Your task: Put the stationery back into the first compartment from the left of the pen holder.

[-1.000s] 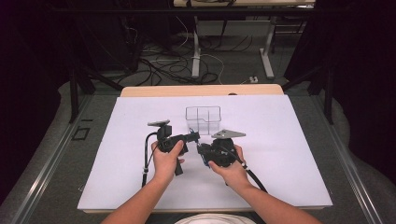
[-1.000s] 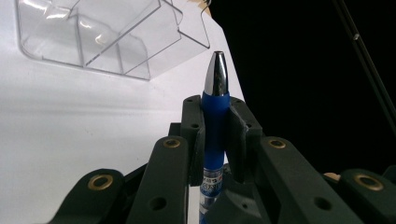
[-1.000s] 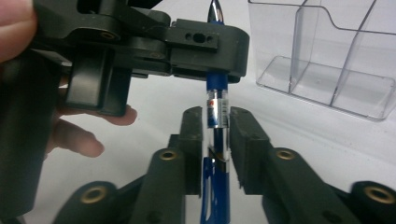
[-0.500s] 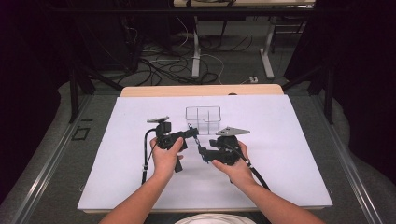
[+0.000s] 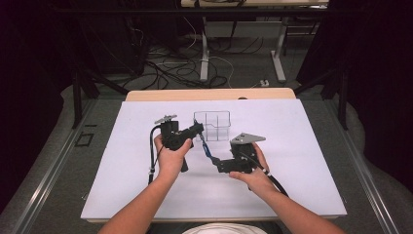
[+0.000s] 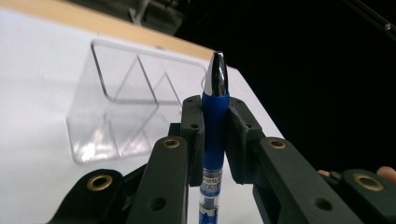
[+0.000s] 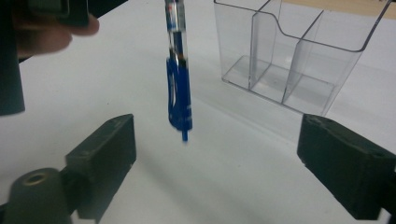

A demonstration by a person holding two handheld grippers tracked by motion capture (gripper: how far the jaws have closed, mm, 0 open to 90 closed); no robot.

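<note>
1. The left gripper [image 5: 197, 128] is closed on a blue pen [image 6: 215, 122]. In the left gripper view, its two pads press the blue barrel from both sides, and the silver tip stands above them.

2. I judge that the step in hand is a handover that is just finished: the pen hangs from the left gripper alone, in the air above the white table cover [image 5: 122, 185], about the middle of the table and a little toward the far edge.

3. The pen has a blue grip part, a shiny silver cone at the tip and a clear barrel with print on it. In the right gripper view the lower end with the blue clip and push button hangs free, touching nothing.

4. The clear organizer [image 5: 213, 126] stands just behind the pen, near the middle of the far edge of the cover. It has several compartments, and all that I can see are empty.

5. The right gripper [image 5: 214, 165] has just been opening its jaws; now they stand wide apart. The pen's lower end is between them in the right gripper view, but the pads do not touch it.

6. The next move probably calls for the left gripper to carry the pen over the organizer, bring it upright above one compartment and lower it in before letting go. The right gripper should stay clear of the hanging end.
</note>
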